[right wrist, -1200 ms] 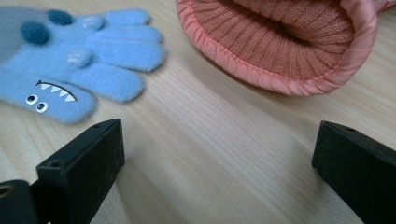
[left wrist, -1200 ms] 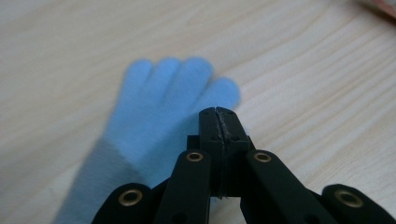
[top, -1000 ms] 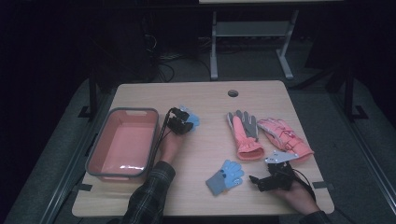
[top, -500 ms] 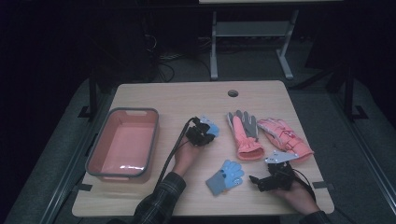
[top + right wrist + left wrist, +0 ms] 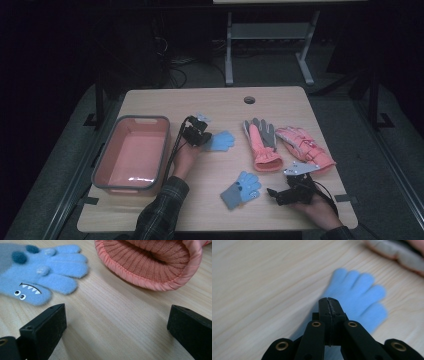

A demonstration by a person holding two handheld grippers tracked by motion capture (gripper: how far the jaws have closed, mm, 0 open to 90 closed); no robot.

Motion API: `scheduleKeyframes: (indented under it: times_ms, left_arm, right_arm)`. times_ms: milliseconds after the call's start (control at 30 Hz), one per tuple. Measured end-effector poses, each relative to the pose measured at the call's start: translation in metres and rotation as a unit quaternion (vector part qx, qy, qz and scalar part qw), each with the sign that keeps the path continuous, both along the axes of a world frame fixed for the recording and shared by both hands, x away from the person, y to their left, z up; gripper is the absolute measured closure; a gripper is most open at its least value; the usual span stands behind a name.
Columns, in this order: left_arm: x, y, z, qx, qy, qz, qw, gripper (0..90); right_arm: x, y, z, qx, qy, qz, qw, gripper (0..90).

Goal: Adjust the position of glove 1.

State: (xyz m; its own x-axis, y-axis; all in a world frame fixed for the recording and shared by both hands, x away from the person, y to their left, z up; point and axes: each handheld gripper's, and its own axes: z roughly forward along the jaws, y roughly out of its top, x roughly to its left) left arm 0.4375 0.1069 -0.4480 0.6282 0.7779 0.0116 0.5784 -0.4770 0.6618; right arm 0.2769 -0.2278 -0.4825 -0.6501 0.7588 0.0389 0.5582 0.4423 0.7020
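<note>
Left gripper (image 5: 201,137) has its jaws pinched together on the cuff of a small blue knit glove (image 5: 220,141) at mid-table, just right of the pink plastic bin (image 5: 131,154) by the left edge; best to lift it clear before swinging, so the limp knit doesn't drag. Right gripper (image 5: 280,196), jaws spread wide and holding nothing, rests near the front right corner beside the fuzzy blue monster-face glove (image 5: 241,189) and the pink ribbed-cuff ski glove (image 5: 262,145).

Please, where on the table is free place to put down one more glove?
The table is bare along the far edge, around the round hole, and at the near edge below the pink tray. The right half is crowded: two big gloves, a blue glove, the right gripper.
</note>
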Motion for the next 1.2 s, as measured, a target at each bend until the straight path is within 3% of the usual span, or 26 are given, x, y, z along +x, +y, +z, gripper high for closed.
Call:
scheduleKeyframes:
  times_ms: [167,333,500,667,833,1000,1133,1200]
  left_arm:
    - [-0.005,0.001,-0.007,0.005,0.012,-0.004,0.9999,89.6]
    - [-0.015,-0.004,-0.008,0.019,0.021,-0.025,0.9993,89.7]
    - [-0.029,-0.008,-0.007,0.015,0.037,-0.043,0.9983,89.6]
    - [-0.041,-0.009,-0.006,0.007,0.052,-0.062,0.9967,89.6]
    - [-0.056,-0.010,-0.004,0.007,0.066,-0.092,0.9936,89.6]
    - [-0.063,-0.009,0.001,-0.004,0.055,-0.104,0.9931,89.4]
    - [-0.060,-0.010,0.008,0.000,0.020,-0.109,0.9939,79.4]
    - [-0.056,-0.011,0.007,0.002,0.014,-0.110,0.9938,74.7]
  right_arm:
    - [0.000,0.000,0.000,0.000,0.000,0.000,1.0000,1.7]
    - [0.000,0.000,0.000,0.000,0.000,0.000,1.0000,1.7]
    - [0.000,0.000,0.000,0.000,0.000,0.000,1.0000,1.7]
    - [0.000,0.000,0.000,0.000,0.000,0.000,1.0000,1.7]
    - [0.000,0.000,0.000,0.000,0.000,0.000,1.0000,1.7]
    - [0.000,0.000,0.000,0.000,0.000,0.000,1.0000,1.7]
    - [0.000,0.000,0.000,0.000,0.000,0.000,1.0000,1.7]
    - [0.000,0.000,0.000,-0.001,0.000,0.000,1.0000,1.7]
